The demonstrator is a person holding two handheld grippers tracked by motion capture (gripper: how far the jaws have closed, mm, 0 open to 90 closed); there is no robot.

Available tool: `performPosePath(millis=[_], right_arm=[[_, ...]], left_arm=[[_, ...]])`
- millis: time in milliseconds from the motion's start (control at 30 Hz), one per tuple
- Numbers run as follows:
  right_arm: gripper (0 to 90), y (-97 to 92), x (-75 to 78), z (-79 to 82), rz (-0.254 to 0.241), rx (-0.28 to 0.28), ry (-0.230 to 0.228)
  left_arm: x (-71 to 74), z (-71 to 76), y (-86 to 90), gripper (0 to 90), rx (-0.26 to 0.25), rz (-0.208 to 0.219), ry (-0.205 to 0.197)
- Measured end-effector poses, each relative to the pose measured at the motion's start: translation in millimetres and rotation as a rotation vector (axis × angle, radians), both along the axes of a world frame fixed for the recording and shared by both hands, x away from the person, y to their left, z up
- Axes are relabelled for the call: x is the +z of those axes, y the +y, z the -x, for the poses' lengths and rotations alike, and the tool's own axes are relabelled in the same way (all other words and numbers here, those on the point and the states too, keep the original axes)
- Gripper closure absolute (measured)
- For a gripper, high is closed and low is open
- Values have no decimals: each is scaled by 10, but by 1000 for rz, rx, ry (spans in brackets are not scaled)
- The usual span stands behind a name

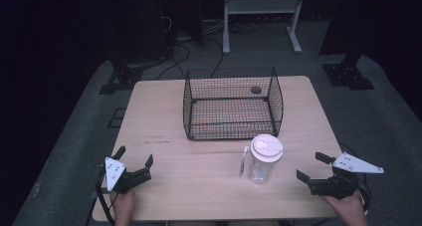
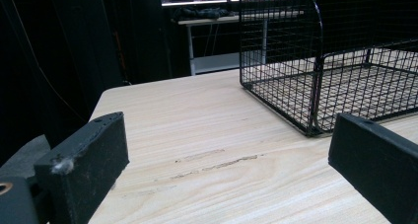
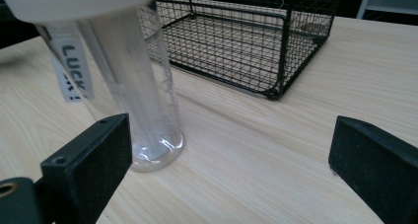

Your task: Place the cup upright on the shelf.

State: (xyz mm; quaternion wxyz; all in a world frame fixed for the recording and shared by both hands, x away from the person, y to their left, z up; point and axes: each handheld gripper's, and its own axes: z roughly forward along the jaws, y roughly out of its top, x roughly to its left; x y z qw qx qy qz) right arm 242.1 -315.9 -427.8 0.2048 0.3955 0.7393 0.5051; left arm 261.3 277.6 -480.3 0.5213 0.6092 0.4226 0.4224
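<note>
A: Where's the cup [image 1: 263, 160] rn?

B: High view, lower centre-right of frame, standing upright on the table [image 1: 164, 116], just in front of the wire basket [image 1: 231, 104] but not touching it. Clear body, pale lid on top, a strap w/ a label hanging off its left side.

A: Which gripper's closer?

B: Right gripper [image 1: 312, 168], lower right of frame, near the cup w/ bare tabletop between. Jaws spread wide, nothing in them. Left gripper [image 1: 134, 157] sits lower left, well apart from the cup, jaws also spread and empty.

A: So direction of approach?

B: Cup lies to the left of the right gripper in the high view. In the right gripper view the cup [image 3: 130, 86] is at upper left, just past the left jaw, so it's off-centre, not btwn the jaws yet. I'd judge the gripper needs to swing or slide toward that side to bracket it.

A: Long axis?

B: Vertical. Jaws open sideways, so prob a side grasp on the body below the lid.

A: Room to move?

B: Open wood on both sides and in front of the cup. Basket [image 3: 236, 41] behind is the only obstacle; its near wall is close. Table's near edge is right by both hands. Tall cup could tip if nudged.
</note>
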Motion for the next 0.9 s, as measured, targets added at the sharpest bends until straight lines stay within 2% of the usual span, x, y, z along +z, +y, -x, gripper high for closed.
performPosePath(millis=[100, 167, 467, 733, 900], right_arm=[[22, 28, 33, 3, 1, 12, 0], [22, 57, 65, 6, -15, 24, 7], [15, 290, 255, 74, 6, 95, -14], [15, 446, 362, 58, 14, 140, -19], [14, 551, 446, 36, 12, 162, -37]], left_arm=[[0, -1, 0, 9, -1, 0, 0], [0, -2, 1, 9, -1, 0, 1], [0, 0, 1, 9, 0, 0, 1], [-1, -1, 5, 9, -3, 6, -1], [-1, -1, 6, 9, -3, 9, -2]])
